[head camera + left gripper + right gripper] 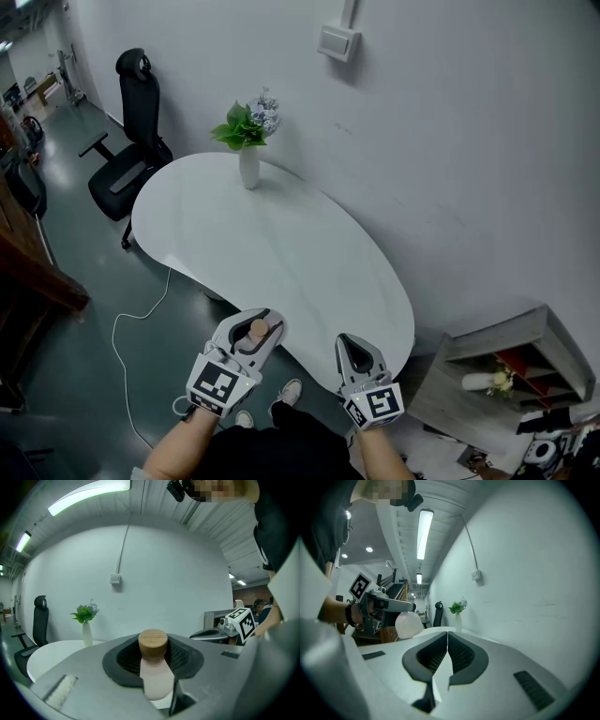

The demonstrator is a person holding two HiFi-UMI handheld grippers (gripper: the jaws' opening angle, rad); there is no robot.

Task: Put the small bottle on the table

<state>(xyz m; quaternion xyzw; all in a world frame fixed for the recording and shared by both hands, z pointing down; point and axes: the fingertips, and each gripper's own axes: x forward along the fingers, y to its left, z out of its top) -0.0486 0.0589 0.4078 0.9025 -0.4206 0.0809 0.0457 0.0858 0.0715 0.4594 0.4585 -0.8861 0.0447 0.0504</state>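
Left gripper [253, 330] jaws are clamped on the small wooden-capped bottle [153, 666] by the white worktop's [281, 246] near edge; carry it inward, short of the vase [248, 167]; seat its base flat before releasing; right gripper [354, 349] jaws are together, empty.

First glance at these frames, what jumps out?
The small bottle, pale pink with a wooden cap, clamped in the left tool by the near edge of the white table. The right tool is beside it, shut and empty. A white vase with green leaves stands at the table's far end.
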